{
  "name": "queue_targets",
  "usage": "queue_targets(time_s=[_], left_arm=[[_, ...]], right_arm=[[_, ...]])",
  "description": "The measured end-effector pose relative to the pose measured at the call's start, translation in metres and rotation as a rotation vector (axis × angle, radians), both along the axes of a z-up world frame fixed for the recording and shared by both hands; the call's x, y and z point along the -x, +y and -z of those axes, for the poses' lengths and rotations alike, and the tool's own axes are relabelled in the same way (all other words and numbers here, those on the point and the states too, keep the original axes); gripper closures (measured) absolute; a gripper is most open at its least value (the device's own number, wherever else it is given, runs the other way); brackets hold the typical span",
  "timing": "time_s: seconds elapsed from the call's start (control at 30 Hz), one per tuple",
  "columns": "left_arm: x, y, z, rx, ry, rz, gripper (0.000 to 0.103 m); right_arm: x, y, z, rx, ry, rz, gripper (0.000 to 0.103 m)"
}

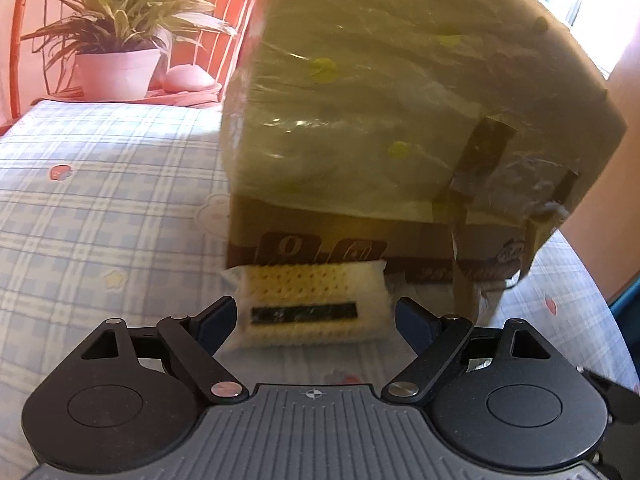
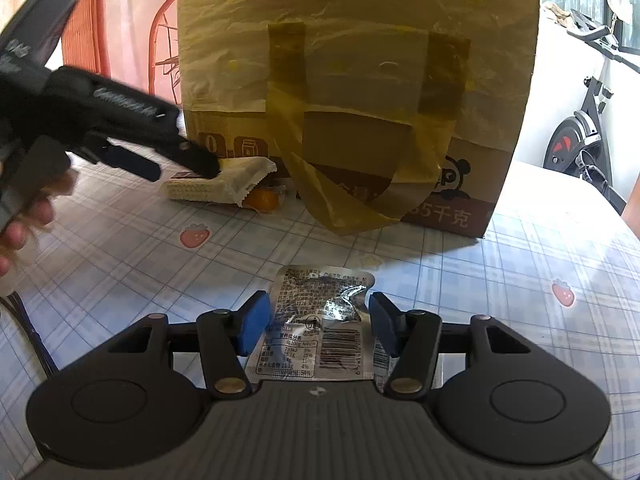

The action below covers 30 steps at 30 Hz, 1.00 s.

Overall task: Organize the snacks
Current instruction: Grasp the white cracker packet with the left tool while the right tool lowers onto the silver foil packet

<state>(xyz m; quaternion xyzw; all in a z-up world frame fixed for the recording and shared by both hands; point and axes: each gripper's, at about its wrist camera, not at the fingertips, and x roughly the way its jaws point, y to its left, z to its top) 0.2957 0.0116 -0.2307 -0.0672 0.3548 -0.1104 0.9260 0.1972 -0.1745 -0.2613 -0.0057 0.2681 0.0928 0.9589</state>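
A white wafer snack pack [image 1: 314,306] lies on the checked tablecloth against the foot of a big cardboard box [image 1: 400,120] lined with a yellow bag. My left gripper [image 1: 314,320] is open, its fingers on either side of the pack. In the right wrist view the same pack [image 2: 224,184] lies by the box [image 2: 360,60], with the left gripper [image 2: 180,162] over it. A silver foil snack pouch [image 2: 320,320] lies flat between the open fingers of my right gripper [image 2: 320,322]. A small orange snack [image 2: 262,200] lies beside the wafer pack.
A potted plant [image 1: 116,40] stands on an orange chair beyond the table's far edge. An exercise bike [image 2: 584,120] stands at the right behind the table. The tablecloth [image 2: 120,260] has strawberry prints.
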Motion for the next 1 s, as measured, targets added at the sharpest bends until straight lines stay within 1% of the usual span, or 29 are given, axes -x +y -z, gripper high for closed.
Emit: queue_targets(time_s=[0.2, 0.33, 0.43, 0.57, 0.7, 0.83, 0.93, 1.0], left_arm=[[-0.014, -0.007, 0.004, -0.027, -0.021, -0.030, 0.011], [-0.018, -0.006, 0.007, -0.013, -0.022, -0.020, 0.010], [-0.015, -0.005, 0.007, -0.023, -0.024, 0.000, 0.010], [0.000, -0.005, 0.008, -0.018, -0.017, 0.033, 0.010], [0.017, -0.005, 0.010, -0.009, -0.003, 0.045, 0.010], [0.030, -0.002, 0.018, 0.017, 0.048, 0.069, 0.010], [0.040, -0.003, 0.022, 0.023, 0.062, 0.111, 0.011], [0.047, -0.006, 0.015, 0.013, 0.062, 0.151, 0.011]], right_arm=[[-0.001, 0.001, 0.000, -0.008, 0.001, -0.008, 0.045], [-0.001, 0.001, 0.000, -0.016, 0.003, -0.011, 0.045], [0.000, 0.001, 0.000, -0.019, 0.003, -0.011, 0.045], [0.000, 0.001, 0.000, -0.023, 0.004, -0.011, 0.045], [-0.001, 0.001, 0.000, -0.023, 0.004, -0.011, 0.045], [-0.001, 0.001, 0.000, -0.024, 0.004, -0.012, 0.045], [-0.001, 0.001, 0.000, -0.025, 0.004, -0.012, 0.045], [-0.001, 0.002, 0.000, -0.025, 0.004, -0.011, 0.045]])
